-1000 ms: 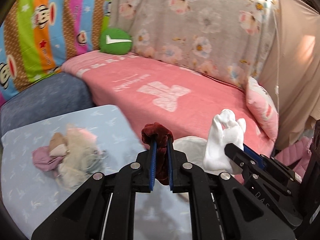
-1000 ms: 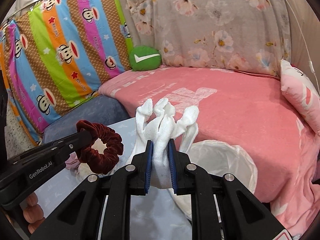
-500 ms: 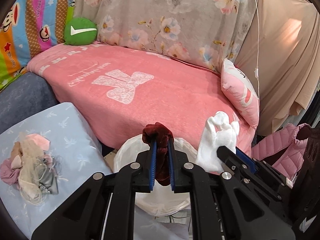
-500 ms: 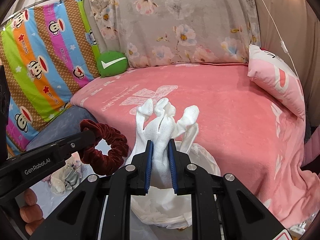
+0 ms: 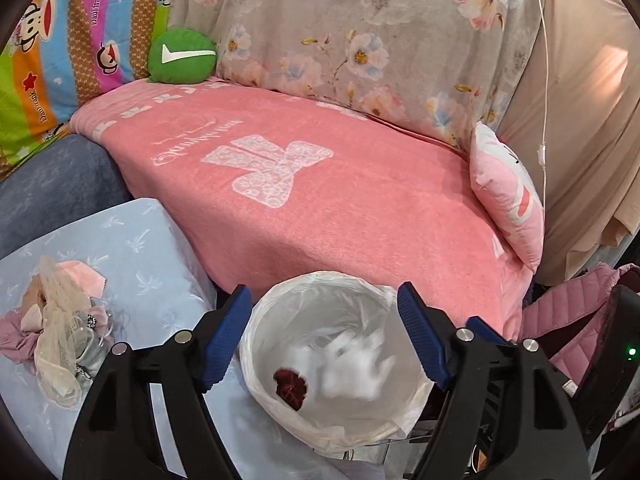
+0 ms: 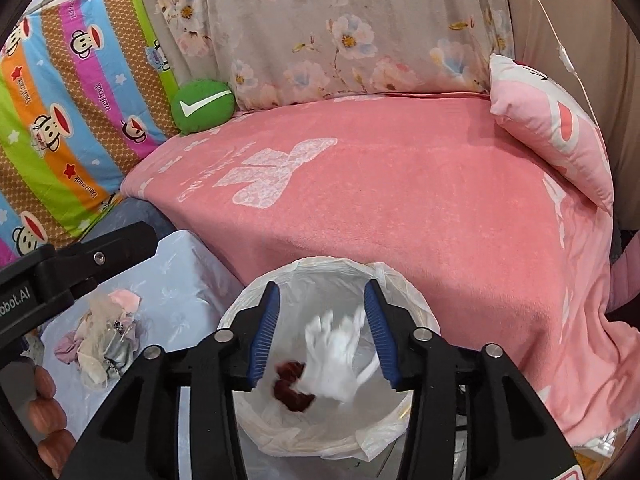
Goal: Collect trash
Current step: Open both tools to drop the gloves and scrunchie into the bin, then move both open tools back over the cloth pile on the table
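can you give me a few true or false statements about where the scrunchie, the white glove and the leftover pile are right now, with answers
1. The dark red scrunchie lies inside the bin liner. True.
2. The white glove is clamped between the right gripper fingers. False: the fingers are opening and the glove is loose, blurred, over the bin.
3. The left gripper grips the scrunchie. False: its fingers are opening with nothing between them.
4. A pile of scraps sits on the pale blue cloth. True.
5. The green round cushion is in the bin. False: it rests at the far end of the pink blanket.

"Paul Frank" on the striped monkey curtain; "obot.AI" on the left hand-held gripper.
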A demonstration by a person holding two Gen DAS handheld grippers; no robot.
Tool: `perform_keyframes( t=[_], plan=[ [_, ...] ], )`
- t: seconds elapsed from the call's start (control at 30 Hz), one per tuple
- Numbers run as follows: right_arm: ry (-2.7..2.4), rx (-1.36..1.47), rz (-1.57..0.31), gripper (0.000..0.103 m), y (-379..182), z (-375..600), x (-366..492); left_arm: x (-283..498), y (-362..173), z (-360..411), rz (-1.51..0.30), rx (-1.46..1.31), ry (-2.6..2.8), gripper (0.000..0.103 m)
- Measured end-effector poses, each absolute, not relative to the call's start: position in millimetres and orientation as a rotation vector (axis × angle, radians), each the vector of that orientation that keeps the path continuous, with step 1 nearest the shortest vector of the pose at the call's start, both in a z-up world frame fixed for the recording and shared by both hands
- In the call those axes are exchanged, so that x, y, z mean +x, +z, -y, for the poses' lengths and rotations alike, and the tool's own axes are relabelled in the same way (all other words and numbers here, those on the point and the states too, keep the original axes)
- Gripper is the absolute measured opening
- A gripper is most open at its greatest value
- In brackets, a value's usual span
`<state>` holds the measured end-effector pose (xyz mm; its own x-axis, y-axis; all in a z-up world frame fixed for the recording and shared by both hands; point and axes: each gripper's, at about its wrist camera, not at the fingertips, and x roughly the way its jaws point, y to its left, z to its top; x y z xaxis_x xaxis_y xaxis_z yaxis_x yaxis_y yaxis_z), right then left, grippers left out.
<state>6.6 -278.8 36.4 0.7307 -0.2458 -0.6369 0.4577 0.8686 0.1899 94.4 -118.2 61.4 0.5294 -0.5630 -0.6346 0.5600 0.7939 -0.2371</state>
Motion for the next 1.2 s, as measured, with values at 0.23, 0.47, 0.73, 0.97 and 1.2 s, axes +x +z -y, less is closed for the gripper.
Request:
perform_keyframes(
  t=[0.23, 0.47, 0.73, 0.97, 1.2],
  plan=[
    [-0.381, 0.351, -0.636, 0.049, 42.7, 271.6, 2.0, 94.1, 61.4, 115.3, -0.763, -0.005, -0.66, 0.072],
    [-0.36, 0.338, -0.639, 0.051, 47.1, 258.7, -2.8, 90.8, 62.0, 107.4, -0.764, -0.011, -0.65, 0.072],
    [-0.332, 0.32, -0.638, 0.052, 52.5, 240.9, -5.8, 89.8, 60.5, 88.2, -0.769, -0.032, -0.623, 0.072],
    [-0.301, 0.302, -0.648, 0.053, 53.7, 220.2, -4.6, 92.9, 56.4, 62.7, -0.788, -0.067, -0.576, 0.072],
    [-0.257, 0.286, -0.661, 0.054, 53.5, 193.9, 1.4, 96.4, 47.3, 29.8, -0.797, -0.086, -0.497, 0.072]
  ],
)
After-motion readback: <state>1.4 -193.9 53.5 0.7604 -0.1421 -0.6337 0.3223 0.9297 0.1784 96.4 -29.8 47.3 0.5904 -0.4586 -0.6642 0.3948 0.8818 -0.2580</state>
